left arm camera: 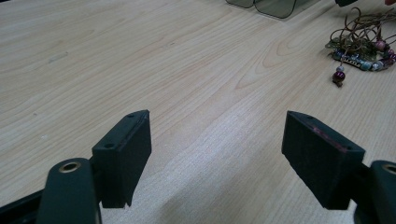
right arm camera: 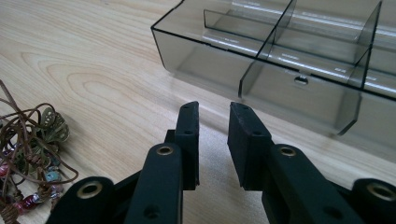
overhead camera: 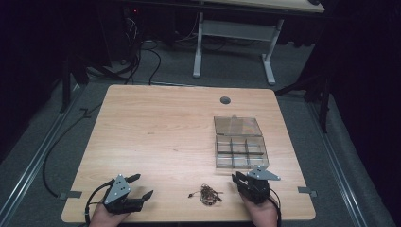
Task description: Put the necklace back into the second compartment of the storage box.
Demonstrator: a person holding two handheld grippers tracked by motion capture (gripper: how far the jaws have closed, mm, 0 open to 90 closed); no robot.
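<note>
A tangle of brown cord jewellery with coloured beads (overhead camera: 206, 194) lies near the table's front edge, between my two grippers. My left gripper (overhead camera: 144, 184) rests at the front left, its jaws wide open with bare wood between them (left arm camera: 217, 116); the jewellery (left arm camera: 359, 46) lies off to its upper right. My right gripper (overhead camera: 236, 178) sits just right of the jewellery (right arm camera: 32, 144), its jaws (right arm camera: 214, 106) drawn almost together with nothing between them. It points at the near wall of a clear compartment box (right arm camera: 280, 70).
The clear box (overhead camera: 241, 153) has several compartments, and its lid (overhead camera: 237, 126) lies open flat behind it. The wooden table (overhead camera: 156, 132) has a round cable hole (overhead camera: 225, 100) at the back. Another desk's white legs (overhead camera: 198, 47) stand beyond on the carpet.
</note>
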